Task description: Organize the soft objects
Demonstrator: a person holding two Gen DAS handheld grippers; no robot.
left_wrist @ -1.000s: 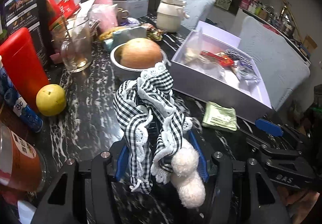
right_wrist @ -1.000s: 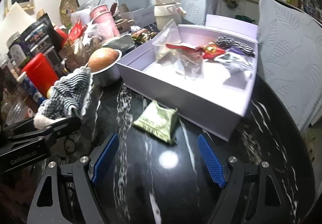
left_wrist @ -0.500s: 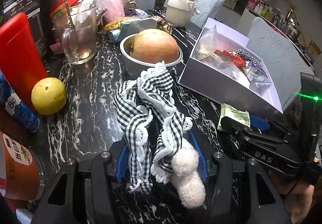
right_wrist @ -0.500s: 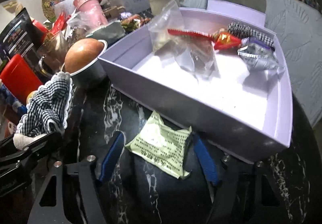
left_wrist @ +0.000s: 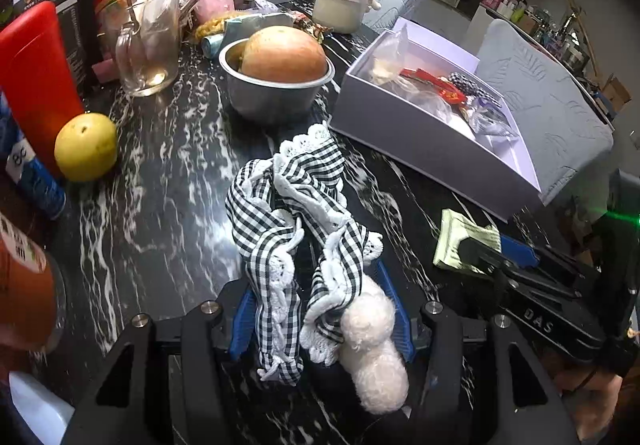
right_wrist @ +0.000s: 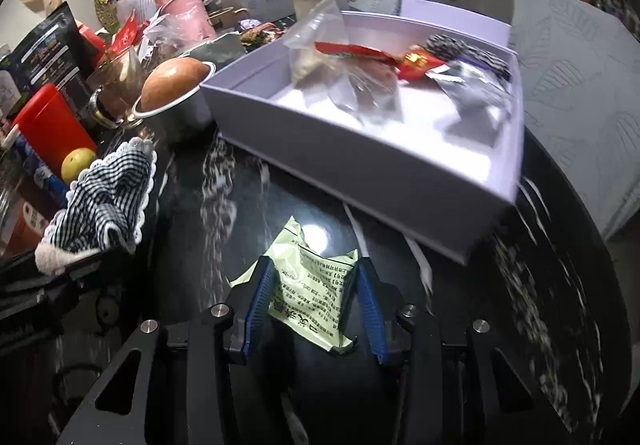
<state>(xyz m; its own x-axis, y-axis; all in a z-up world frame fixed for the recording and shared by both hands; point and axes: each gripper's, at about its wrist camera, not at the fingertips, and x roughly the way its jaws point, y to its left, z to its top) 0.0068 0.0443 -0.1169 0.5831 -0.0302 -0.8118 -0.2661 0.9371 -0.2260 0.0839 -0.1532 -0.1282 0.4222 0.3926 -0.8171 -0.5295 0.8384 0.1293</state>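
Note:
My left gripper (left_wrist: 316,285) is shut on a black-and-white checked cloth (left_wrist: 288,197) with lace trim and white pompoms, bunched up between its blue pads above the dark marble table. That cloth (right_wrist: 108,201) also shows at the left of the right wrist view. My right gripper (right_wrist: 315,269) has its jaws closing on a pale green packet (right_wrist: 308,285), which buckles between the pads on the table. From the left wrist view, the right gripper (left_wrist: 496,245) and the packet (left_wrist: 452,233) lie just in front of the lilac box (left_wrist: 420,149). The box (right_wrist: 360,165) holds several wrapped packets.
A steel bowl (left_wrist: 280,101) with a round brown fruit stands left of the box. A yellow fruit (left_wrist: 86,147), a glass mug (left_wrist: 148,41), a red container (left_wrist: 36,85) and a cream jug (left_wrist: 344,1) crowd the left and back. A grey padded chair (left_wrist: 540,105) stands behind the box.
My right gripper came down over the green packet and its jaws narrowed onto it, creasing it. The left gripper kept its hold on the checked cloth.

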